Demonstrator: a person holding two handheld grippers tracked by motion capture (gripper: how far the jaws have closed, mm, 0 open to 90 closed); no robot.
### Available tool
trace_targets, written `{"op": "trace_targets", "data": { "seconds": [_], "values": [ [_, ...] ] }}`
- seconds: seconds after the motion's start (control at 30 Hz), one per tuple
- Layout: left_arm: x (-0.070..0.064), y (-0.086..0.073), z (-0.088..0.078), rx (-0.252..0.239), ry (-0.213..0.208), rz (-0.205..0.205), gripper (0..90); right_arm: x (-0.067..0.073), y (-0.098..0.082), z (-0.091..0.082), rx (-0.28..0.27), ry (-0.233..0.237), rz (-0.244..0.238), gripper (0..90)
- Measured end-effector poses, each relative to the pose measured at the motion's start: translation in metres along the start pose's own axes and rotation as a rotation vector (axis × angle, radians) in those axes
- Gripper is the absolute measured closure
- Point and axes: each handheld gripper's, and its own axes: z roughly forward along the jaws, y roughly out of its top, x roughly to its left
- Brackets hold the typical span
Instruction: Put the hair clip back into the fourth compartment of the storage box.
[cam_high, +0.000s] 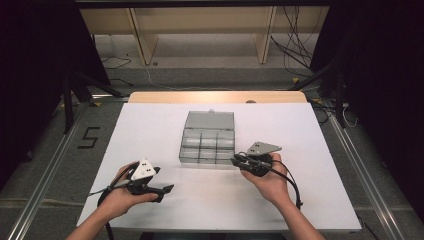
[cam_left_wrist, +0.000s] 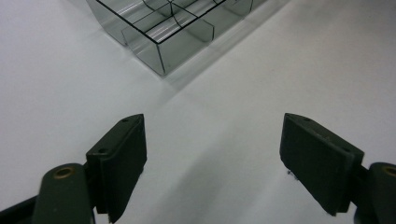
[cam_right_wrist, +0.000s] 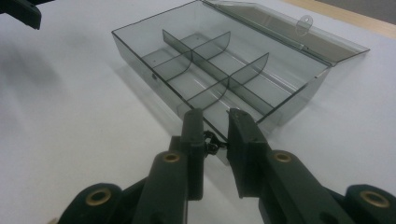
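A white worktop (cam_high: 165, 125) with a bare wooden strip along its far edge carries a smoky clear plastic compartment box (cam_high: 207, 145) near its middle, lid (cam_high: 209, 120) open and lying back on the far side. Beyond the worktop stands a pale wooden frame (cam_high: 145, 40), with loose cables (cam_high: 295, 50) on the grey floor (cam_high: 55, 165). A black figure 5 (cam_high: 89, 137) is marked on the floor to the left.
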Motion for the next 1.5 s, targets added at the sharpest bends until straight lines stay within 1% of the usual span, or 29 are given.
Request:
{"op": "trace_targets", "data": {
  "seconds": [0.33, 0.83, 1.5],
  "values": [
    [0.0, 0.0, 0.0, 0.0, 0.001, 0.001, 22.6, 0.003, 0.004, 0.007, 0.002, 0.006, -0.001, 77.6],
    [0.0, 0.0, 0.0, -0.001, -0.001, 0.0, 22.7, 0.007, 0.013, 0.017, 0.005, 0.016, -0.016, 77.6],
    [-0.001, 0.0, 0.0, -0.001, -0.002, 0.001, 22.7, 0.01, 0.02, 0.027, 0.009, 0.028, -0.023, 77.6]
  ]
}}
